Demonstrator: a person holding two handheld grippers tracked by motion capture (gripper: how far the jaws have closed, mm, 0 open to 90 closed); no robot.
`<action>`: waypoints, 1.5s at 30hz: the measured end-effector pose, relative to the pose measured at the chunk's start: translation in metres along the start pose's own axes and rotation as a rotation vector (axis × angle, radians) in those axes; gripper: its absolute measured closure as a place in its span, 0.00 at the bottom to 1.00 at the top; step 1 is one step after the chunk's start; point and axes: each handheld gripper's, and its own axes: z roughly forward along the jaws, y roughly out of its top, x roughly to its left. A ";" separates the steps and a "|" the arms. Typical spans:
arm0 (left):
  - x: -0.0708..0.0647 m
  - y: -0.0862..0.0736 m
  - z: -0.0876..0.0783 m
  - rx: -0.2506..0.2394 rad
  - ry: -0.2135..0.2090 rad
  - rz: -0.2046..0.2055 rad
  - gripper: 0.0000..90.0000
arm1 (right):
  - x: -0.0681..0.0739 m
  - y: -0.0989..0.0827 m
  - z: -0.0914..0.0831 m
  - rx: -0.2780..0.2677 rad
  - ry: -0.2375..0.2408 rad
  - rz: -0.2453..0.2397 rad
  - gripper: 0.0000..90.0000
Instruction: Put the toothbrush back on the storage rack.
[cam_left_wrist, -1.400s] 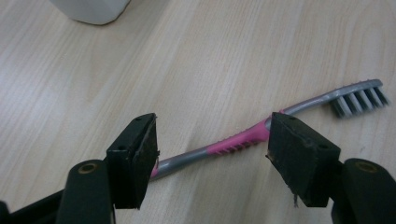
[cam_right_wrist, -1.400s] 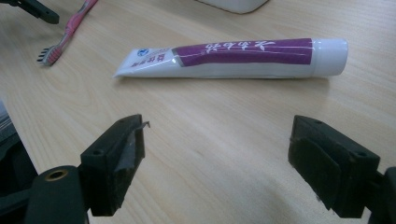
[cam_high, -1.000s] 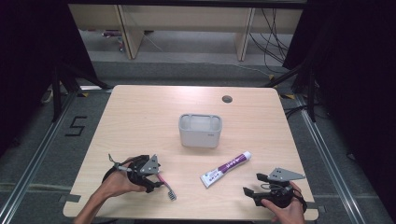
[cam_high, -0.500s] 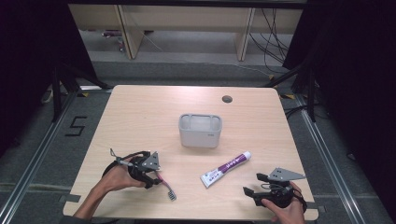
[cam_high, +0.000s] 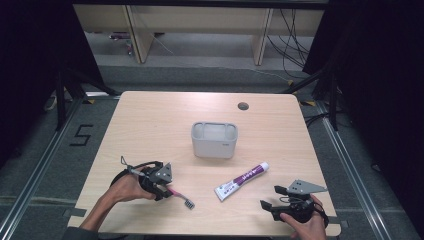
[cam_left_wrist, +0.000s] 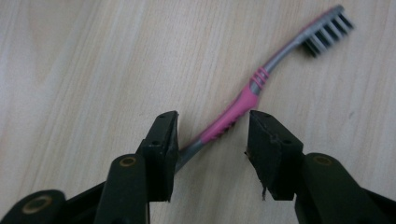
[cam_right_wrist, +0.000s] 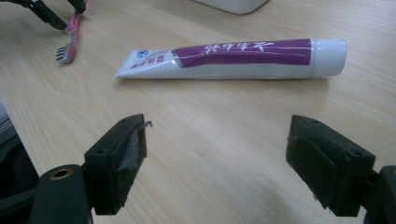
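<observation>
High view had the left gripper (cam_high: 161, 186) low at the table's (cam_high: 150, 125) near-left corner, its body covering the rear end of a pink-and-grey toothbrush (cam_high: 181, 196); only the neck & bristle head stuck out toward the toothpaste tube (cam_high: 242, 181). Left gripper view gave more: jaws had just been closing, w/ the toothbrush handle lying on the wood between them. One pad looked to be touching the grey tail of the handle, the other was apart from it w/ bare wood in the gap, so no clamp yet (handle's very end was hidden behind that first pad). Toothbrush lay flat, bristles facing sideways.

Right gripper (cam_high: 274, 198) rested at the near-right edge, the hand partly cut off by the frame bottom. Right gripper view showed its jaws spread wide, nothing between them, the tube lying crosswise just ahead, cap to that view's right; its print was too small to read. Grey bin (cam_high: 214, 139) stood mid-table, its inside hard to make out from above, well apart from both grippers.
</observation>
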 end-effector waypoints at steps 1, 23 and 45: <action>0.000 0.000 0.000 0.001 -0.002 -0.002 0.61 | 0.000 0.000 0.000 0.003 0.002 0.007 0.24; -0.007 0.008 -0.001 0.127 -0.050 0.016 0.82 | -0.002 0.000 0.000 0.000 -0.011 -0.035 0.24; -0.007 0.018 -0.002 0.185 -0.038 -0.103 0.91 | -0.001 0.000 0.000 0.005 -0.004 -0.030 0.25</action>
